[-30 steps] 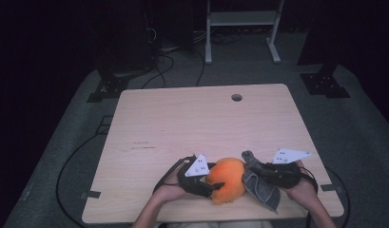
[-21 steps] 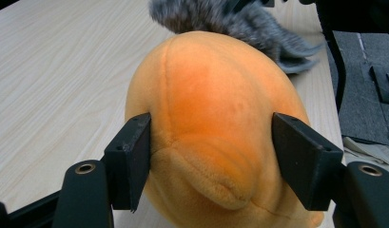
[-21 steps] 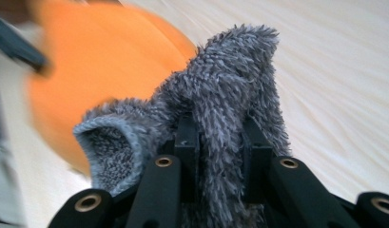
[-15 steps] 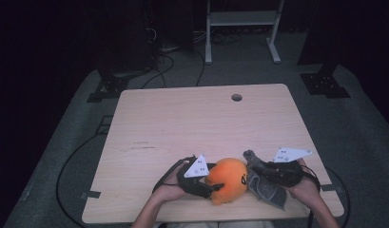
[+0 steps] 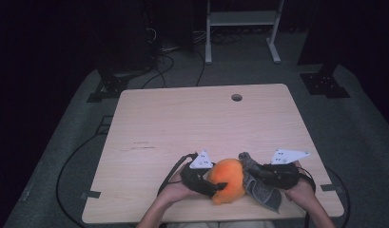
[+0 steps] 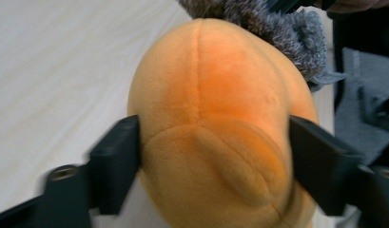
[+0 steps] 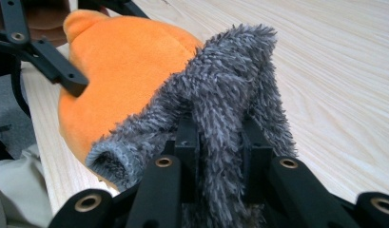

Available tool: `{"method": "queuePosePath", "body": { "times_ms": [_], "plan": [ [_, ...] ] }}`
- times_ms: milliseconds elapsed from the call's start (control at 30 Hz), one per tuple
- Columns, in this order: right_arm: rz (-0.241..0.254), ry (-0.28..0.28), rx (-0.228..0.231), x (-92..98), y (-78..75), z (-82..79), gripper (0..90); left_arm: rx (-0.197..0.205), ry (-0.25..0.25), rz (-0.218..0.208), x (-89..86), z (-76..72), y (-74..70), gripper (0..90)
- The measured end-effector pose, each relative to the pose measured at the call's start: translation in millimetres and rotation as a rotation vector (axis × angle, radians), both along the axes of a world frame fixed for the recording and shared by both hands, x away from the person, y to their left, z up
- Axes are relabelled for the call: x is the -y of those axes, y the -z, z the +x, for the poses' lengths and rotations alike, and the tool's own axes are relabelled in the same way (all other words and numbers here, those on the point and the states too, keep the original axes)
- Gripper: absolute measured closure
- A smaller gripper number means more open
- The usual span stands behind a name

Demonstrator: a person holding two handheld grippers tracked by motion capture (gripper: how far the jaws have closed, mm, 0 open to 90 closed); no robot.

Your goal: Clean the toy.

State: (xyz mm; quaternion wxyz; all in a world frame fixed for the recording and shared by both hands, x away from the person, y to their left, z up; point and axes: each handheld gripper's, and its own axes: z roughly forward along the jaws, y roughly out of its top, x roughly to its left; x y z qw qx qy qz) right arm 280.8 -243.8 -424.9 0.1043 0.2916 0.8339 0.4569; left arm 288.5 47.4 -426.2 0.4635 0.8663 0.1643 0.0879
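Orange plush toy (image 5: 228, 179) partly inside grey sock (image 5: 261, 187).

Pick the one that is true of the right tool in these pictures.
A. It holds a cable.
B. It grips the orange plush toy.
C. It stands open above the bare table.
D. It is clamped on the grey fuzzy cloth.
D: in the right gripper view the right tool has its jaws closed tight on a fold of the grey fuzzy cloth, while the orange plush toy sits beside it between the left tool's jaws.
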Motion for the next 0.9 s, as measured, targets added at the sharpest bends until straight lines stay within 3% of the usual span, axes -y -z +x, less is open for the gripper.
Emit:
{"method": "queuePosePath", "body": {
  "times_ms": [67, 133, 167, 200, 233, 267, 300, 333, 367, 400, 433, 533, 700, 767, 800, 833, 900],
  "plan": [
    [-0.004, 0.013, 0.011, 2.1, -3.8, -2.0, 73.0, 0.134, 0.030, -0.012, 1.8, -5.6, -4.2, 37.2],
    [0.021, 0.034, 0.040, 5.0, -10.1, -3.1, 73.0, 0.330, 0.070, 0.020, 2.8, -11.1, -8.2, 39.1],
    [0.037, 0.042, 0.049, 4.5, -12.4, -2.9, 72.9, 0.383, 0.082, 0.033, 1.7, -11.0, -7.5, 38.7],
    [0.039, 0.047, 0.056, 2.3, -13.3, -2.3, 72.9, 0.372, 0.085, 0.026, 0.5, -9.1, -6.3, 36.4],
    [0.011, 0.049, 0.058, -4.7, -10.2, -1.2, 73.0, 0.341, 0.081, 0.025, -1.6, -6.0, -5.3, 28.1],
    [-0.011, 0.045, 0.053, -9.2, -6.7, -0.9, 73.2, 0.292, 0.062, 0.019, -3.3, -2.4, -4.0, 22.3],
    [-0.011, 0.045, 0.053, -9.2, -6.7, -0.9, 73.2, 0.221, 0.033, -0.008, -6.6, 3.0, -2.7, 22.3],
    [-0.026, 0.035, 0.051, -15.9, -1.9, -1.6, 73.5, 0.147, 0.005, -0.057, -10.1, 7.9, -1.1, 18.2],
    [-0.033, 0.020, 0.064, -26.7, -0.5, -5.8, 73.5, 0.098, -0.016, -0.073, -12.6, 11.4, 0.3, 19.0],
    [-0.033, 0.020, 0.064, -26.7, -0.5, -5.8, 73.5, 0.086, -0.026, -0.065, -14.0, 12.9, 2.1, 19.0],
    [-0.049, 0.018, 0.083, -31.1, -2.3, -9.1, 73.0, 0.088, -0.016, -0.076, -16.2, 11.7, 5.1, 24.7],
    [-0.038, 0.017, 0.072, -26.5, 0.6, -8.5, 72.7, 0.095, -0.001, -0.068, -15.4, 9.7, 6.9, 27.3],
    [-0.071, 0.060, -0.001, -7.3, 14.7, 0.6, 72.3, 0.132, 0.023, -0.038, -13.9, 3.9, 8.0, 28.1],
    [-0.072, 0.064, 0.001, -5.0, 14.4, 0.9, 72.3, 0.134, 0.027, -0.037, -14.3, 3.3, 8.3, 28.1],
    [-0.040, 0.071, 0.020, -3.3, 7.5, 0.0, 72.3, 0.138, 0.033, -0.040, -14.4, 2.9, 8.9, 28.1],
    [-0.040, 0.071, 0.020, -3.3, 7.5, 0.0, 72.3, 0.136, 0.045, -0.044, -14.0, 2.3, 9.8, 28.1],
    [0.028, 0.051, 0.045, -6.1, -2.5, -1.7, 72.3, 0.144, 0.070, -0.044, -11.3, 0.6, 11.3, 28.2]
  ]
}}
